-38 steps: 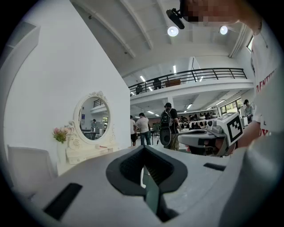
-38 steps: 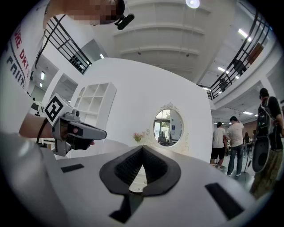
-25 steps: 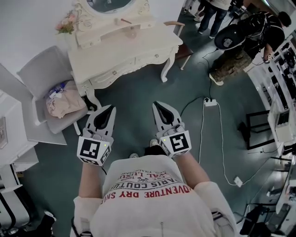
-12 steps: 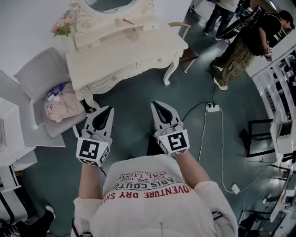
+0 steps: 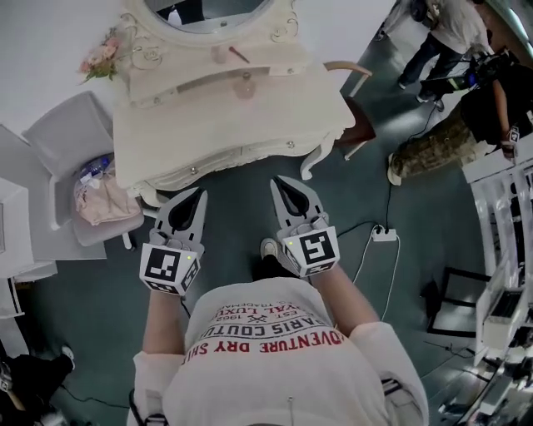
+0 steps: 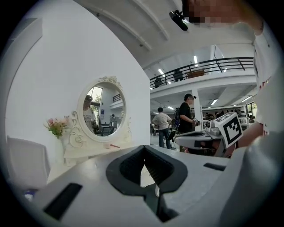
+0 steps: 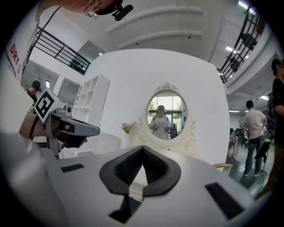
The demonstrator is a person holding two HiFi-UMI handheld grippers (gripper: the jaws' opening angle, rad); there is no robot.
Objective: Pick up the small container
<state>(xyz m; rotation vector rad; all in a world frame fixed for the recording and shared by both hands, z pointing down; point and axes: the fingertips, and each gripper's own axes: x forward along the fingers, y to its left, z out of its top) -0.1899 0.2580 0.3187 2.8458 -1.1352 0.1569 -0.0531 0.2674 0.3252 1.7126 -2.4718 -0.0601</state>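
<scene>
A cream vanity table [image 5: 225, 125] with an oval mirror [image 5: 208, 10] stands just ahead of me. A small pinkish round thing [image 5: 244, 85] sits on its upper shelf, with a thin pink stick [image 5: 239, 55] behind it. My left gripper [image 5: 200, 194] and right gripper [image 5: 276, 182] hover side by side over the floor, short of the table's front edge. Both are shut with nothing in them. The left gripper view shows its jaws [image 6: 143, 149] closed toward the mirror [image 6: 103, 110]. The right gripper [image 7: 142, 148] also faces the mirror [image 7: 166, 116].
A grey chair [image 5: 62, 141] holding a pinkish bag [image 5: 100, 198] stands left of the table. Pink flowers [image 5: 98, 56] sit at its back left corner. A wooden chair [image 5: 356, 125] is at the right, and a power strip with cable [image 5: 383, 235] lies on the floor. People [image 5: 445, 37] stand at the far right.
The vanity table has come nearer and now lies just beyond the gripper tips. Both grippers stay shut and level in front of me.
</scene>
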